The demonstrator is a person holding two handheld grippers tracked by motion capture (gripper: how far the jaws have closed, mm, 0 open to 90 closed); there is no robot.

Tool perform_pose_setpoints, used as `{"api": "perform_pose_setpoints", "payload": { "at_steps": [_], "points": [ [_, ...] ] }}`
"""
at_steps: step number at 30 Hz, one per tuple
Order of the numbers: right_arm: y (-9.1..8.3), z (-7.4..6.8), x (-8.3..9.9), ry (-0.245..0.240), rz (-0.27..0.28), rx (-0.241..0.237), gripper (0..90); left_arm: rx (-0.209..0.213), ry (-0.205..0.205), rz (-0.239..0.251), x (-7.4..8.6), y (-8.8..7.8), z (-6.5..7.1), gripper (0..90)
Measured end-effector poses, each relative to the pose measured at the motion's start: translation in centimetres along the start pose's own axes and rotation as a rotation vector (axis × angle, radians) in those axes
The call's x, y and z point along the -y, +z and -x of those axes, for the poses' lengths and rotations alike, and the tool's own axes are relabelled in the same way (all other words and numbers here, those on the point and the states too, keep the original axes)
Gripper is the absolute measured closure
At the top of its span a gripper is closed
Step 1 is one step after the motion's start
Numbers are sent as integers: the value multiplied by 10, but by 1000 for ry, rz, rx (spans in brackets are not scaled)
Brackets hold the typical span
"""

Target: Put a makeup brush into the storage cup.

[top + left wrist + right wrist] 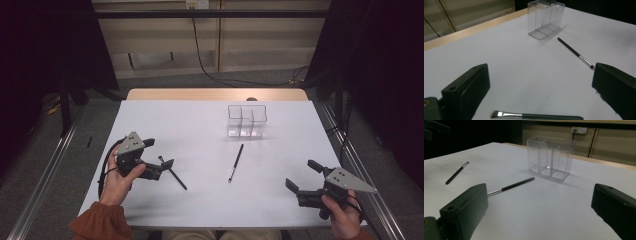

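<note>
Both grippers hover with jaws spread wide and nothing between them, the left gripper near the desk's left edge, the right gripper by its front right corner. One brush lies just under the left gripper, another brush on the bare white desk between the two. Beyond stands a clear organizer, its compartments empty.

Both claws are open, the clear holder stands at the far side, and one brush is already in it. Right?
Not quite: the clear holder is empty, as the right gripper view shows. Both brushes, one and the other, lie on the table. The rest holds.
</note>
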State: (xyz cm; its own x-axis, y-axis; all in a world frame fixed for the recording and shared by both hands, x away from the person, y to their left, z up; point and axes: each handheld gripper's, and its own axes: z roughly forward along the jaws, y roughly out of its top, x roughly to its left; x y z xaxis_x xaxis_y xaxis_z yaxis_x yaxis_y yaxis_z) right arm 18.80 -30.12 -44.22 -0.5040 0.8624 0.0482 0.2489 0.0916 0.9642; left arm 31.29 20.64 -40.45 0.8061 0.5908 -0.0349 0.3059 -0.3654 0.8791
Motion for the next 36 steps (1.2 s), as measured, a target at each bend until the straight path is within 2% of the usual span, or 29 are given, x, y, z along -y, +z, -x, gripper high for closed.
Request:
{"api": "perform_pose_setpoints", "payload": {
  "at_steps": [6,8,11,13,15,18,19,22,24,26,27,32,35,36],
  "points": [
    [0,0,0,-2,-1,-2,5,32,36,-84,-8,7,-4,20],
    [0,0,0,-1,-2,-3,5,52,48,-138,-10,10,-5,25],
    [0,0,0,2,-4,-4,5,70,78,-184,-13,13,-8,29],
    [0,0,0,6,-4,-4,5,78,80,-198,-13,15,-7,29],
    [0,0,0,3,-6,-4,5,99,87,-230,-12,19,-8,29],
    [0,0,0,4,-6,-6,5,102,93,-292,-13,23,-8,31],
    [0,0,0,4,-6,-6,5,110,118,-310,-14,23,-10,31],
    [0,0,0,3,-7,-6,5,134,131,-342,-18,25,-12,25],
    [1,0,0,3,-8,-9,5,156,145,-385,-19,29,-13,29],
    [1,0,1,4,-17,-11,4,155,166,-415,-20,32,-14,39],
    [1,0,1,4,-17,-12,5,152,169,-425,-21,34,-14,38],
    [1,0,1,3,-18,-17,5,192,189,-483,-20,43,-15,41],
    [1,0,1,3,-18,-19,5,217,173,-508,-19,48,-15,48],
    [1,0,1,3,-19,-20,5,216,192,-519,-19,50,-15,48]
  ]
}}
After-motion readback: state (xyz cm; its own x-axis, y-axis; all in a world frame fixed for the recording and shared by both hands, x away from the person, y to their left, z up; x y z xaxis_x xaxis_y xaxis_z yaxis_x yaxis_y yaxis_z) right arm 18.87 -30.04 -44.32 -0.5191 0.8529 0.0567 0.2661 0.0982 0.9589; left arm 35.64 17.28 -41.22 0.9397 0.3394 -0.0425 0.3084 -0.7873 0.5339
